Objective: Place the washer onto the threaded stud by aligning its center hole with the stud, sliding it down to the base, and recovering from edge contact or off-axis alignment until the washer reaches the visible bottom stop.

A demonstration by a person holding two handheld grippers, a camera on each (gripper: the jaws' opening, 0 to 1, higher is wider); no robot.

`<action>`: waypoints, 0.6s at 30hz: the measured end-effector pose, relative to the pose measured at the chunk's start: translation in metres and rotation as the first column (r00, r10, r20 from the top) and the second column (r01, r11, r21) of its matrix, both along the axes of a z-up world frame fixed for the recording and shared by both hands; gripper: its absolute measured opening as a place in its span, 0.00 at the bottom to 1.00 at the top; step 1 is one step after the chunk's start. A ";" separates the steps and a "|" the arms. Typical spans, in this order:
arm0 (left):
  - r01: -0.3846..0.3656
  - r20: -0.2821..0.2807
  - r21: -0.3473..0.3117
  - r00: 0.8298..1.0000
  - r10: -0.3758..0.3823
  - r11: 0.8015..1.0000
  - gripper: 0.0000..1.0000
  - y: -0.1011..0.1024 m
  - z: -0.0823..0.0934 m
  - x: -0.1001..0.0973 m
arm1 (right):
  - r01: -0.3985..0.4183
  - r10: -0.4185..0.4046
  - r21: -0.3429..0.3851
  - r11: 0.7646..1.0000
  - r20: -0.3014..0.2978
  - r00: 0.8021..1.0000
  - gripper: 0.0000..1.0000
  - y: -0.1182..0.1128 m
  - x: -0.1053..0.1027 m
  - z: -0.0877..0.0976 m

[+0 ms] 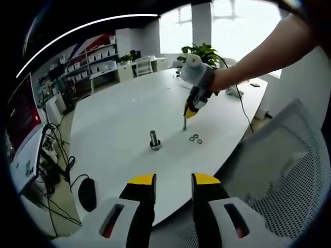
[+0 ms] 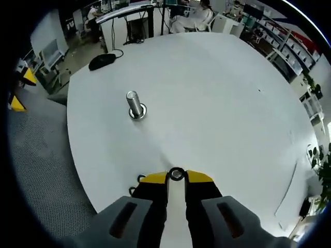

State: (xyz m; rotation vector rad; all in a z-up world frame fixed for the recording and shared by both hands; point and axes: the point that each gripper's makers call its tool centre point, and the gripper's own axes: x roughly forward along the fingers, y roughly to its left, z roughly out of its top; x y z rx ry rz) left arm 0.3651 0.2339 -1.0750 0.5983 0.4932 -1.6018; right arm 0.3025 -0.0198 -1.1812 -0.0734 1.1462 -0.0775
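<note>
A small metal washer (image 2: pixel 177 174), a flat ring with a dark center hole, sits pinched between the yellow tips of the right gripper (image 2: pixel 177 176), whose jaws are closed on its rim and hold it just above the white table (image 2: pixel 222 93). In the left gripper view the same gripper (image 1: pixel 187 112) hangs tip-down from a person's hand (image 1: pixel 217 80), close to the tabletop beside a thin upright pin (image 1: pixel 184 123).

The threaded stud (image 2: pixel 134 103), a short steel cylinder standing upright on a round flanged base, stands well apart from the held washer, with bare tabletop between them and all around it. Three more washers (image 1: pixel 195 138) lie flat in a loose cluster on the table (image 1: pixel 114 119) near the pin, to one side of the stud (image 1: pixel 154 139).

The left gripper (image 1: pixel 173 181) hovers off the near rounded table edge, its yellow-tipped jaws parted by a moderate gap and holding nothing. A white mesh chair back (image 1: pixel 282 170) stands just beside that edge. The tabletop is smooth and matte, and wide open toward its far side. A black computer mouse (image 2: pixel 102 61) rests near the far edge.
</note>
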 end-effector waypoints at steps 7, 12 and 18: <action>0.000 0.001 0.003 1.000 0.000 1.000 0.25 0.000 -0.002 0.000 | -0.016 0.016 0.003 1.000 -0.015 1.000 0.14 -0.007 0.002 -0.007; 0.002 0.003 0.004 1.000 -0.002 1.000 0.25 -0.001 -0.002 0.000 | -0.011 0.012 0.018 1.000 -0.037 0.999 0.14 -0.005 -0.002 -0.011; 0.004 -0.002 0.008 1.000 -0.004 1.000 0.25 -0.001 -0.002 -0.001 | -0.007 0.009 0.026 1.000 -0.052 0.999 0.14 -0.005 -0.004 -0.020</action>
